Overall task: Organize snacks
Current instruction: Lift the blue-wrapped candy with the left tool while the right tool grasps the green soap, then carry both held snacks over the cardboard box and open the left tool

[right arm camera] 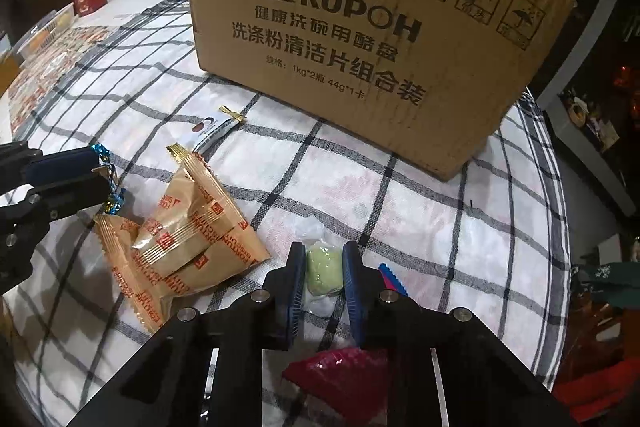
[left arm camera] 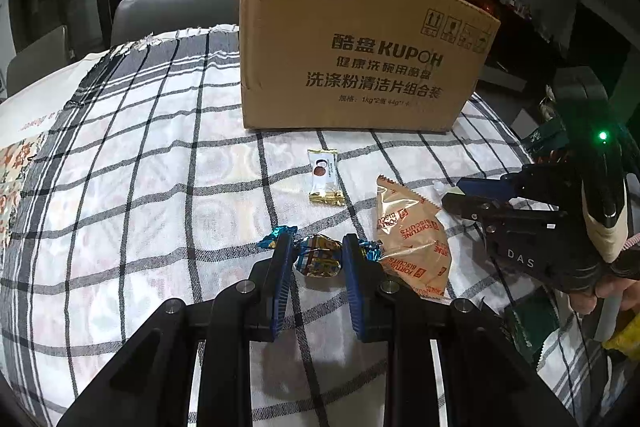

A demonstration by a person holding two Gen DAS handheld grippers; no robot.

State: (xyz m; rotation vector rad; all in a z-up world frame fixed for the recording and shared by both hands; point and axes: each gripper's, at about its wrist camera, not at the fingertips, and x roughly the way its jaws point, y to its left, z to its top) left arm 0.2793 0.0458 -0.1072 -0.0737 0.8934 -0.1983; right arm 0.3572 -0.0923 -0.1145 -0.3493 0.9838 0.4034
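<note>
The left gripper (left arm camera: 316, 259) is closed on a shiny gold-and-blue foil-wrapped candy (left arm camera: 320, 259). The right gripper (right arm camera: 323, 273) is closed on a pale green candy in clear plastic wrap (right arm camera: 323, 269), beside orange fortune biscuit packets (right arm camera: 192, 227).

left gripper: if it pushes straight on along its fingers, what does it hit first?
The left gripper is already shut on the blue-and-gold wrapped candy, so that goes with it. Pointing steeply down, it would likely meet the checked tablecloth just ahead, short of the small white-and-gold sachet. Depth is hard to judge.
</note>
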